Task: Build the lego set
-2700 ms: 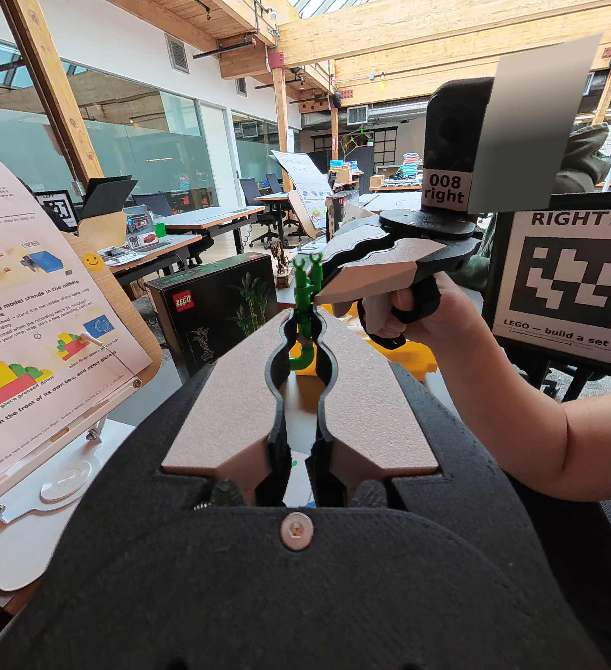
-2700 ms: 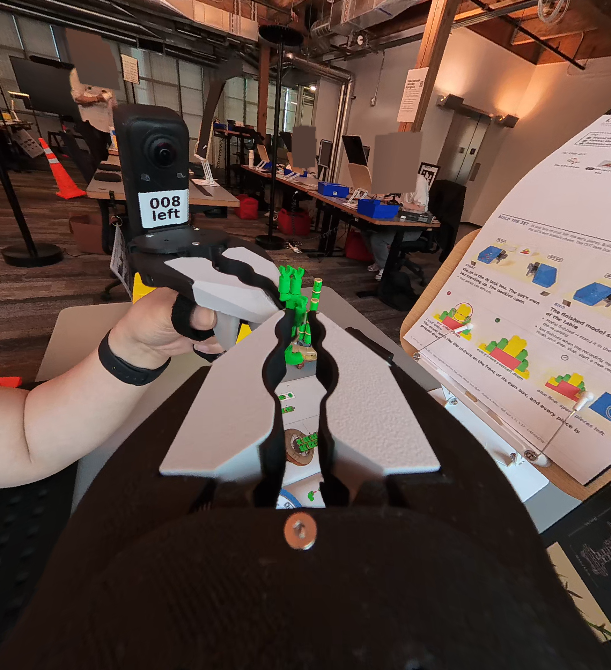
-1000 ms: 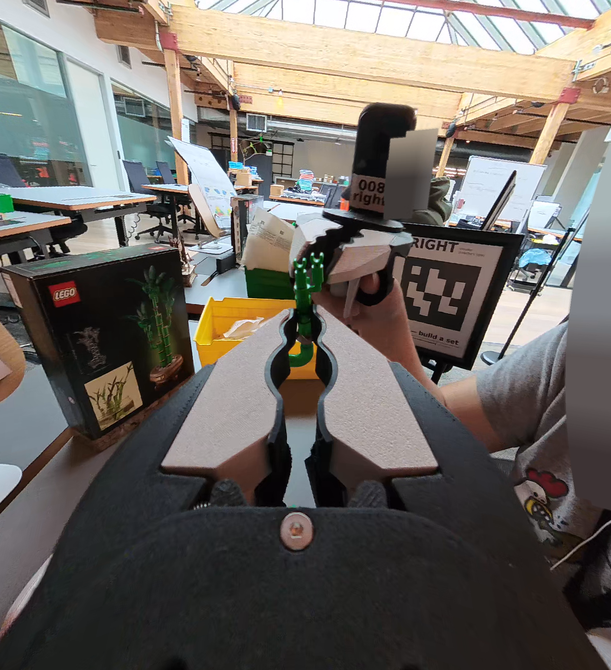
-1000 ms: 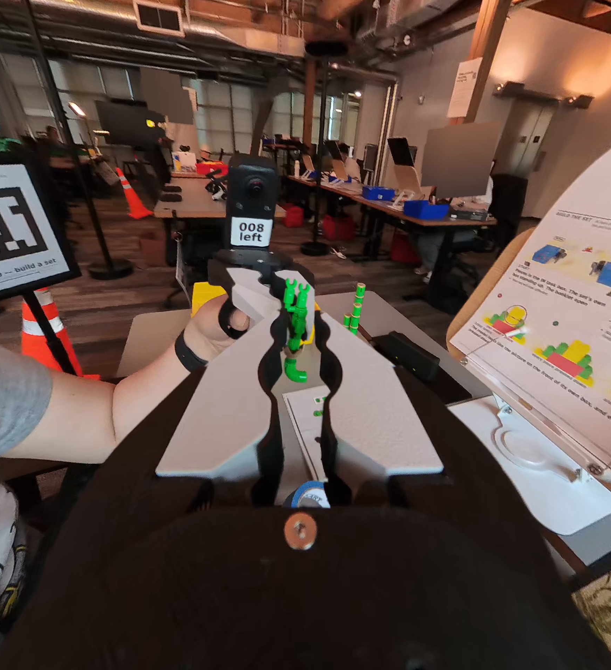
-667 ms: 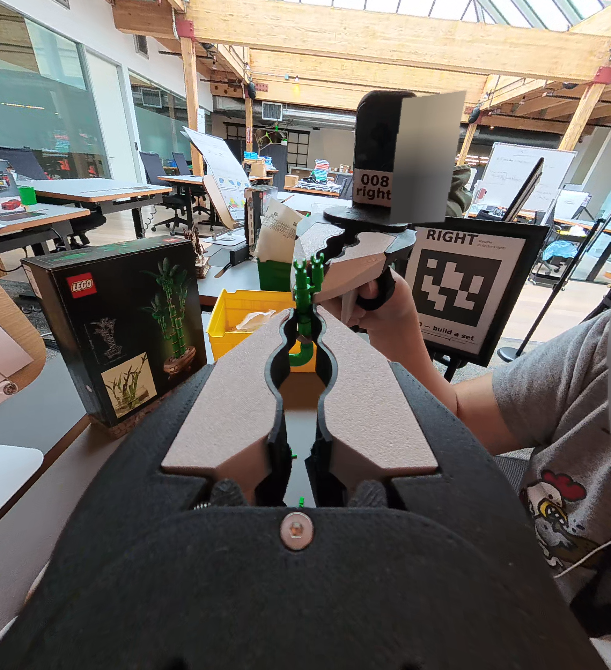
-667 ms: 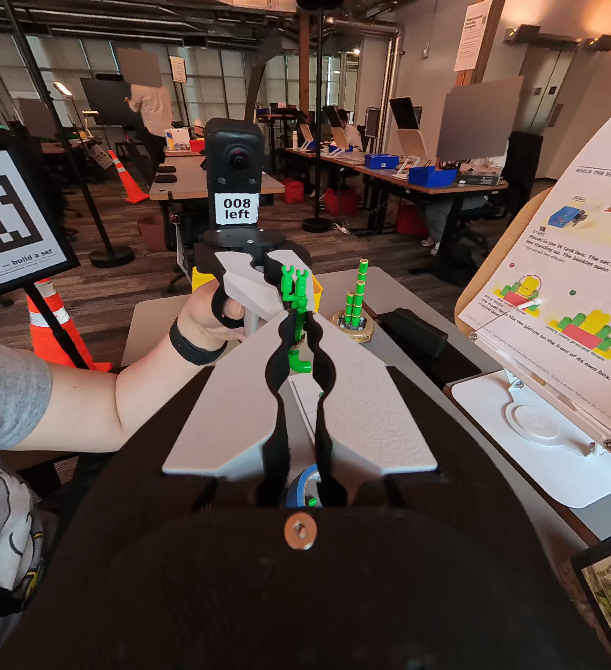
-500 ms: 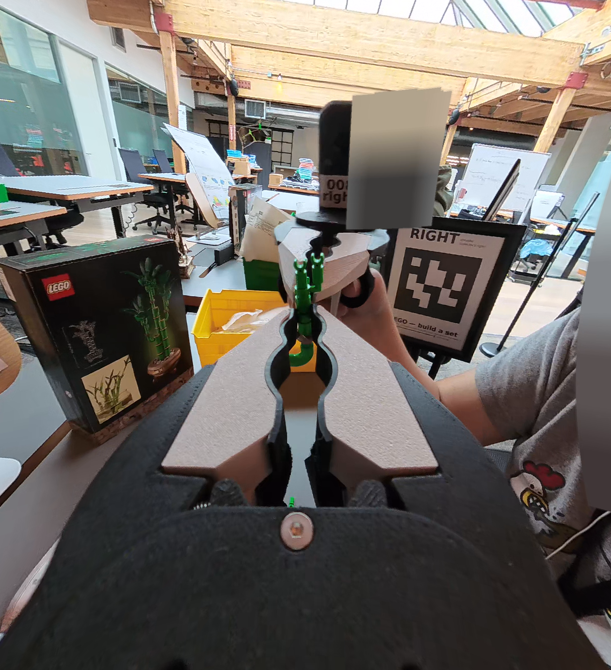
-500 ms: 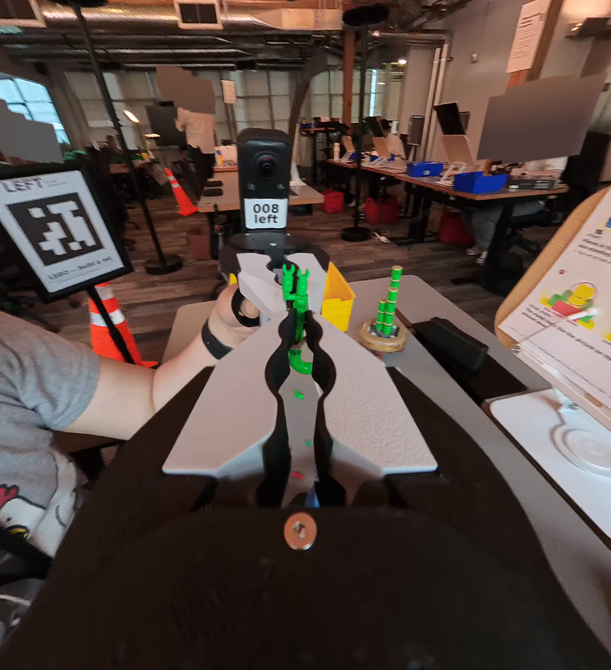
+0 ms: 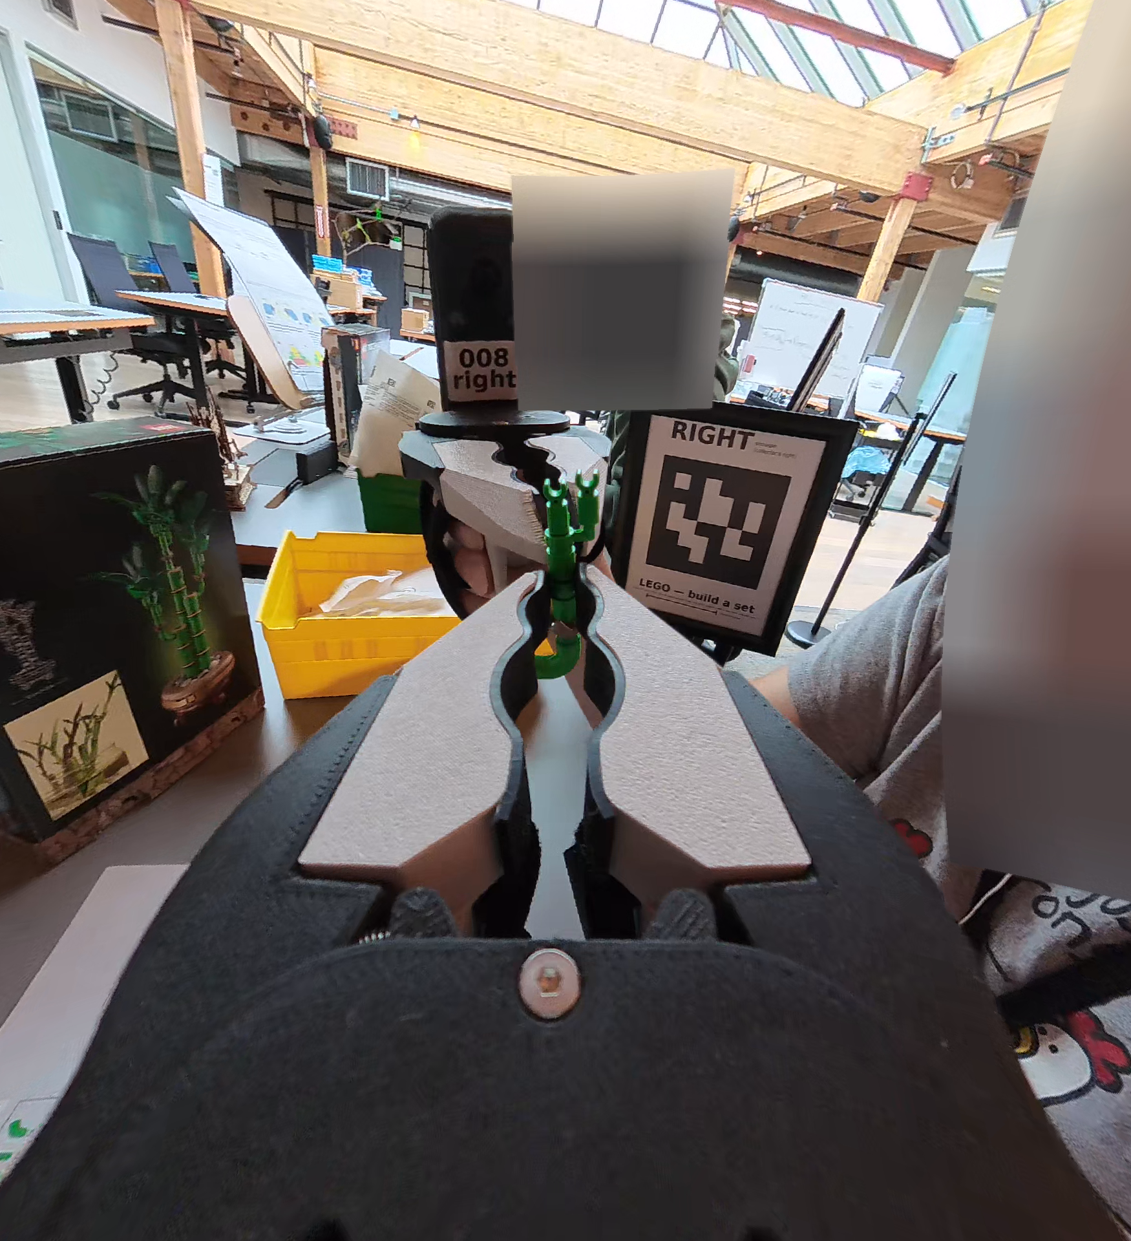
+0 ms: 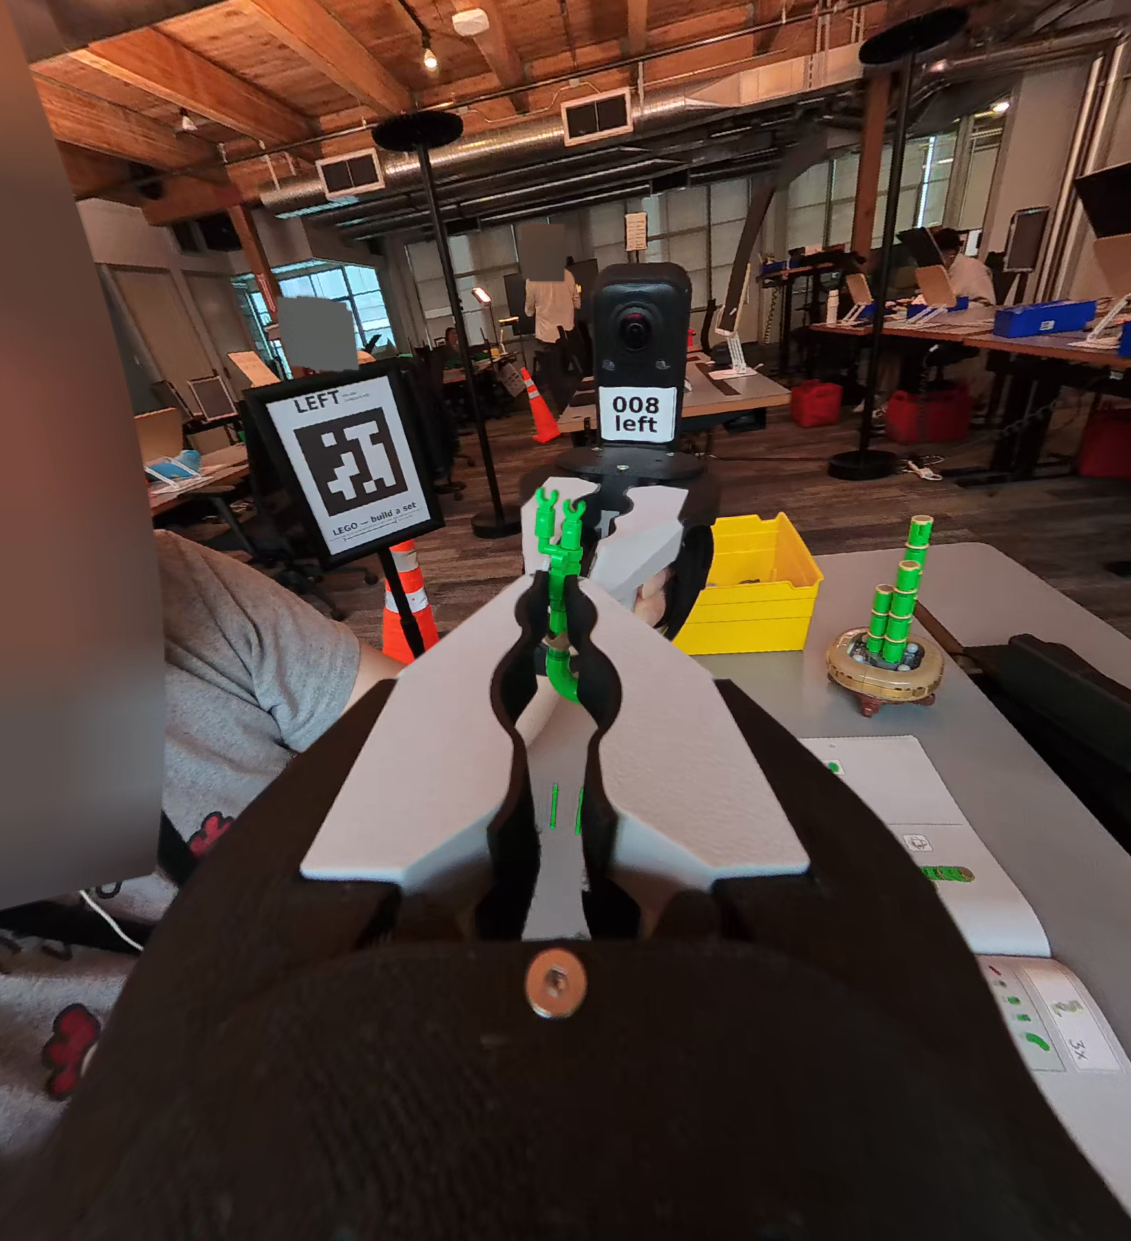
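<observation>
A green forked stem piece with a curved lower end stands upright in the air between both grippers. My left gripper is shut on its middle. My right gripper faces the left one and is shut on the same stem. The right gripper shows just behind the stem in the left wrist view, and the left gripper behind it in the right wrist view. The partly built bamboo model stands on its round tan base on the table to the right.
A yellow bin and the black set box stand on the table. An open instruction booklet lies under the grippers, with a black case at the right. Framed marker signs stand beside the person. My two grippers' fingertips are within a few centimetres of each other.
Both grippers have swung together with the stem held between them, turning toward the person. The instruction board has left both views. The grip on the stem is unchanged.
</observation>
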Demonstrator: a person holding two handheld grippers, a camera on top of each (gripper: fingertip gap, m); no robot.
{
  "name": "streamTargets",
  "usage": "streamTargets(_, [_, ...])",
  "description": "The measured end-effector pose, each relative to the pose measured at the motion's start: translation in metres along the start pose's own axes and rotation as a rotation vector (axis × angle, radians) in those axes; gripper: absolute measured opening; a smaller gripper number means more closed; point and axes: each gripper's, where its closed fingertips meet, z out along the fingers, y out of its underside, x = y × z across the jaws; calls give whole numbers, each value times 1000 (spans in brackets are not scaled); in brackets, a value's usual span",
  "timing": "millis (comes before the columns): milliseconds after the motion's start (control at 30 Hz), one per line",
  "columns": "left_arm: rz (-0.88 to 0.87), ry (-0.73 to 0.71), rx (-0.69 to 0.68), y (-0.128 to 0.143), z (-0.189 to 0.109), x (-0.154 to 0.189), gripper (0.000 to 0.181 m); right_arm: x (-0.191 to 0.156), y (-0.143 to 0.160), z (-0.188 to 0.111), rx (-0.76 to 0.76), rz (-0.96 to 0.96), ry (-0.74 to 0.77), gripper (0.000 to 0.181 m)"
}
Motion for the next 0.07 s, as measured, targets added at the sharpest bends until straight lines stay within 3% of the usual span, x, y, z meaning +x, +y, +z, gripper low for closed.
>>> streamTargets(67, [-6, 15, 0, 0, 0, 2, 4, -1, 0, 1, 0, 4, -11, 2])
